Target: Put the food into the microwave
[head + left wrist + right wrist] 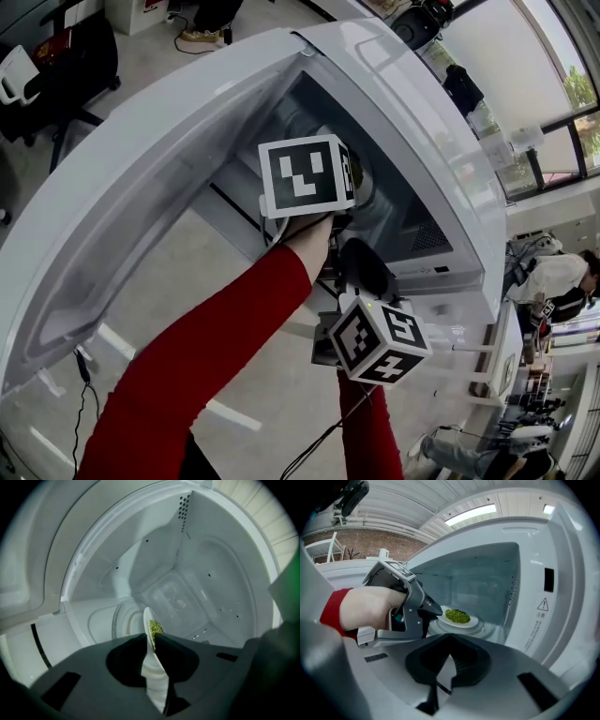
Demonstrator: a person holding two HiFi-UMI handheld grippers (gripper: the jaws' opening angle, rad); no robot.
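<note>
The white microwave [441, 169] stands with its door [141, 197] swung wide open. Inside, a white plate [469, 621] with a heap of green food [457, 616] lies level on the glass turntable [490, 630]. My left gripper [149, 637] reaches into the cavity. The plate's near rim [157, 681] sits between its jaws, which stand slightly apart, and the green food [155, 628] shows just past the tips. From the side, the left gripper [432, 611] ends at the plate's left edge. My right gripper [449, 639] waits outside the opening, shut on nothing.
The microwave's inner walls [206, 583] close in round the left gripper. The open door hangs to the left of both arms. A black office chair [66, 66] and floor cables [84, 375] lie beyond it. A person [553, 277] is at the far right.
</note>
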